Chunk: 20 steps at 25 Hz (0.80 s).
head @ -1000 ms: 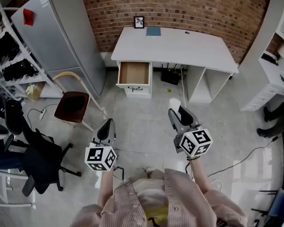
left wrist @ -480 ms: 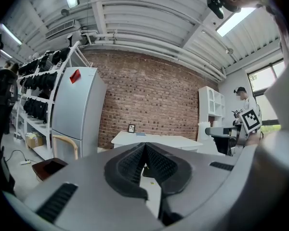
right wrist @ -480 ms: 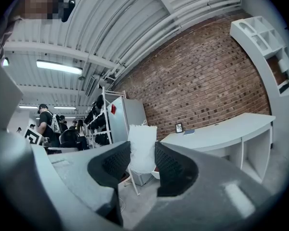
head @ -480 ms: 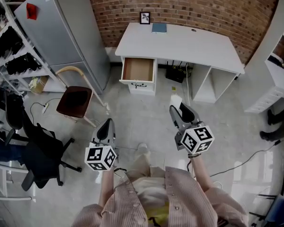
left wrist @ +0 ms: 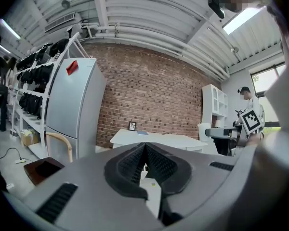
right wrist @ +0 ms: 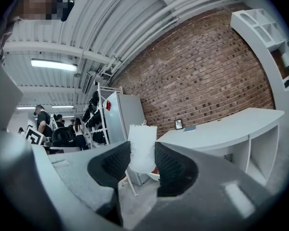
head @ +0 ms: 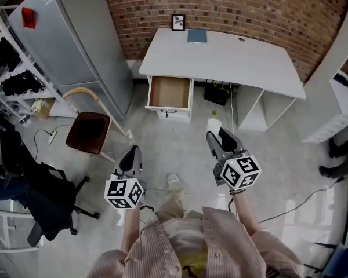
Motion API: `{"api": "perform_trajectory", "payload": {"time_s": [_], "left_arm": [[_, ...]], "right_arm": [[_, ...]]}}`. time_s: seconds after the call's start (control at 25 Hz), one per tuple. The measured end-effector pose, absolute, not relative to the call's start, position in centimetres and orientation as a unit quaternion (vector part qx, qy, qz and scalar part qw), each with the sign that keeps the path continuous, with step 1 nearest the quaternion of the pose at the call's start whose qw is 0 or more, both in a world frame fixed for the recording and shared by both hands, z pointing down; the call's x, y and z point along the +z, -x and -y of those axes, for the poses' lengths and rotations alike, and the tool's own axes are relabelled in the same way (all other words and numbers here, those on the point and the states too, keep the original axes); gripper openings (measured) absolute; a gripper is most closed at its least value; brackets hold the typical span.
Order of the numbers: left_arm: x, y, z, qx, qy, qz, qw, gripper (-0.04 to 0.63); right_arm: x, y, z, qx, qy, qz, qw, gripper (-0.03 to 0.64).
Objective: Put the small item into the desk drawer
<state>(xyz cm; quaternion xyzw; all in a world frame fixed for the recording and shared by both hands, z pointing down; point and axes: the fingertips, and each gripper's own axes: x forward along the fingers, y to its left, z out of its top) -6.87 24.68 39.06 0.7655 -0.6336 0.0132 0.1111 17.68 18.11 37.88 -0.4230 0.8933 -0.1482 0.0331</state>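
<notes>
Small item (head: 213, 124): a white, soft-looking piece, held in the air over the floor, in front of the desk and well apart from it; it is not in the drawer.
Right gripper (head: 220, 135): closed on the small item (right wrist: 142, 148); its own view shows a dark pad pressing each side of the item, whose upper part sticks out past the tips of the right gripper (right wrist: 142, 161).
Left gripper (head: 131, 150): held at the person's left side and pointing toward the desk; in its own view the left gripper (left wrist: 144, 150) has its pads together with nothing between them.
Drawer (head: 170, 92): pulled out at the desk's left end, its brown inside open to the head view.
Tabletop (head: 238, 59): white, set against the brick wall (head: 249, 7); near its back edge stand a small framed picture (head: 177, 22) and, just beside it, a blue book (head: 196, 36).
Nearby: a grey fridge (head: 75, 39) left of the desk, and a chair (head: 90, 131) with a dark seat on the floor in front of the fridge.
</notes>
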Motion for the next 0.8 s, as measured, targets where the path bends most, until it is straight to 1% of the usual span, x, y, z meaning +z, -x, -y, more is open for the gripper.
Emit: {"api": "perform_trajectory", "payload": {"time_s": [0.44,0.8], "left_arm": [[40.0,9.1,-12.5,0.025,-0.781,0.610,0.133,-0.002],[41.0,11.9,-5.1,0.025,-0.780,0.607,0.147,-0.002]], "right_arm": [[39.5,-14.5,-7.9,-0.170,0.433,-0.885,0.007,0.155],[40.7,-11.2,-0.7,-0.170,0.424,-0.889,-0.019,0.155]]}}
